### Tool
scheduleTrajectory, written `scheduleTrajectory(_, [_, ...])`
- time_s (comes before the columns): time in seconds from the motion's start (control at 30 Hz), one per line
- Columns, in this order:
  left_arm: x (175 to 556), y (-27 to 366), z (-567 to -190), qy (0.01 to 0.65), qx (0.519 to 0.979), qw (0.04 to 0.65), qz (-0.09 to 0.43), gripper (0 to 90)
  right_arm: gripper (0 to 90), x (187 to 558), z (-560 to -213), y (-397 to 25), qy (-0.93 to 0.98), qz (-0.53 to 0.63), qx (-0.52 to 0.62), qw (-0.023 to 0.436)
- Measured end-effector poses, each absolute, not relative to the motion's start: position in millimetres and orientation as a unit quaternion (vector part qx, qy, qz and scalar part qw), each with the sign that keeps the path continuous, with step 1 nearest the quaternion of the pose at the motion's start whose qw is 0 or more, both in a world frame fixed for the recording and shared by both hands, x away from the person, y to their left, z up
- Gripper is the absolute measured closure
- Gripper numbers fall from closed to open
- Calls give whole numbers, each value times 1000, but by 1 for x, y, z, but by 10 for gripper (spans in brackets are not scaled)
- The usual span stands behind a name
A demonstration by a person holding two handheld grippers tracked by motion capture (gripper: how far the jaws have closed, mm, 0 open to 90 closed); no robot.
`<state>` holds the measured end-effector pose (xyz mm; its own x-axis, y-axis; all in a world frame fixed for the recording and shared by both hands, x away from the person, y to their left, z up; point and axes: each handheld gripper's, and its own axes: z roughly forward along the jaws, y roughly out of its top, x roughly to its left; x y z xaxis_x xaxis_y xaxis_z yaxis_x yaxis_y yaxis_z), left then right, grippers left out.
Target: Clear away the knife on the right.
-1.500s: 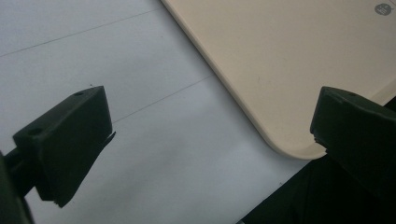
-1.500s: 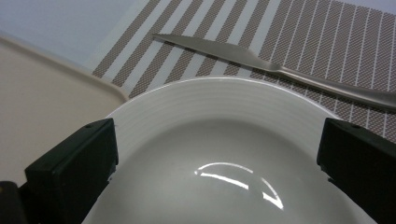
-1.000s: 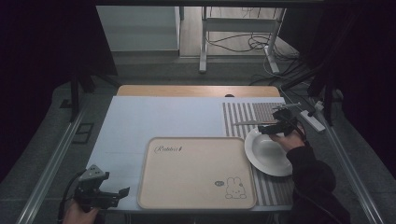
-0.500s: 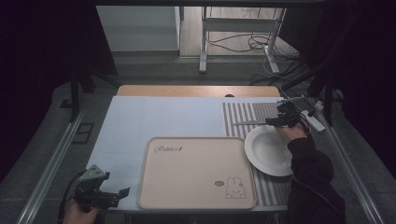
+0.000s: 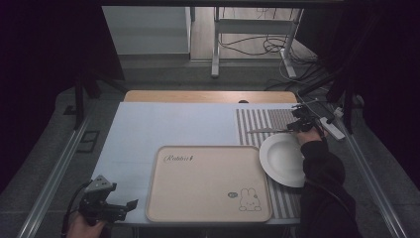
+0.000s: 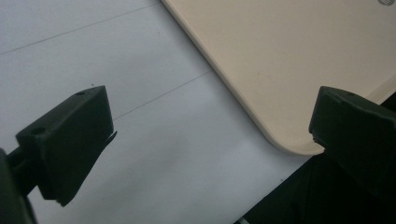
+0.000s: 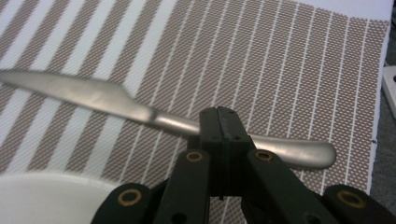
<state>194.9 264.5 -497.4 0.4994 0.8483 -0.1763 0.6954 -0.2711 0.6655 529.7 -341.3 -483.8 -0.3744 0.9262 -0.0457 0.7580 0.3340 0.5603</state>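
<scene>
A silver table knife lies across the striped placemat, blade pointing left. My right gripper is at its handle end. In the right gripper view the jaws stand pressed together, right gripper, and cover the middle of the knife handle, which runs out to both sides behind them. Touching or just above, I cannot tell. A white plate sits just in front on the mat. My left gripper is open at the table's front left, beside the beige tray.
The left gripper frames the tray's rounded front corner and the pale table surface, with the table's front edge just below. A plate rim shows near the right jaws. Cables and a power strip lie off the right edge.
My right gripper has moved from above the plate's far rim back to the knife's handle. The knife, plate, tray and left gripper have stayed put.
</scene>
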Motion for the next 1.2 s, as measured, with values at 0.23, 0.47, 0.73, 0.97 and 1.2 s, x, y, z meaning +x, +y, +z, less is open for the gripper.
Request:
scheduleTrajectory(0.23, [195,264,-498,488,791,353,108,6,899,542,-491,-346,786,228,543,190])
scheduleTrajectory(0.47, [194,264,-498,487,792,352,109,8,900,547,-496,-348,790,210,541,197])
scheduleTrajectory(0.73, [194,263,-498,486,794,349,110,9,899,538,-493,-360,797,200,543,172])
scheduleTrajectory(0.97, [194,262,-498,485,795,347,108,12,899,525,-490,-365,818,189,523,146])
scheduleTrajectory(1.2, [195,262,-498,483,797,346,107,16,857,522,-484,-366,825,187,515,139])
